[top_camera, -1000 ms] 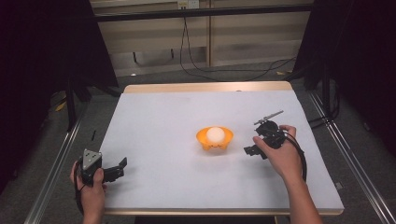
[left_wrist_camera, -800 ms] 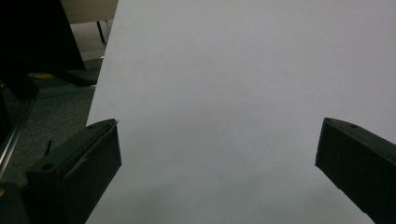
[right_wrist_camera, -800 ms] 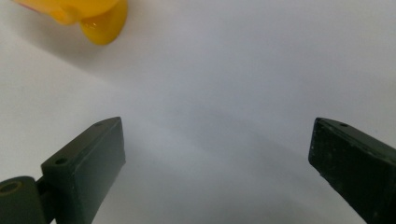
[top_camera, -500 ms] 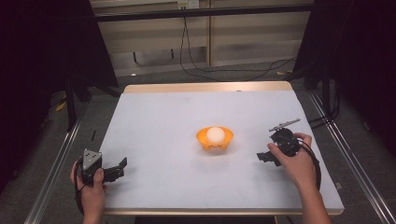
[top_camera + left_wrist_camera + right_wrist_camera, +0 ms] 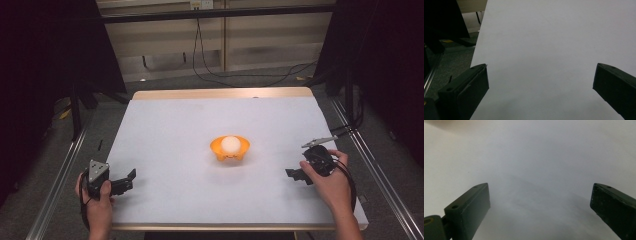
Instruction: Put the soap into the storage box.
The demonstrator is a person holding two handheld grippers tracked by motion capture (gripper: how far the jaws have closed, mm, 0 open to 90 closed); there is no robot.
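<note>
The orange bowl (image 5: 229, 149) holding a white ball (image 5: 230, 144) sits mid-worktop, left of the right gripper (image 5: 295, 174), which is nearer; the left gripper (image 5: 127, 181) waits at the near-left corner, both with fingers spread, empty.

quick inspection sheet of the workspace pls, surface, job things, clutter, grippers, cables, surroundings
surface: table under a plain pale sheet, wooden strip along the far edge.
job's things: orange bowl near the middle, white ball sitting in it, untouched.
clutter: nothing seen.
grippers: left gripper at the near left corner, fingers wide apart, empty; right gripper near the right edge, open and empty, apart from the bowl.
cables: a black cable loops round the right hand; more black cables lie on the floor beyond the table.
surroundings: dark curtains both sides, pale wall panels behind, metal rails along the table.
</note>
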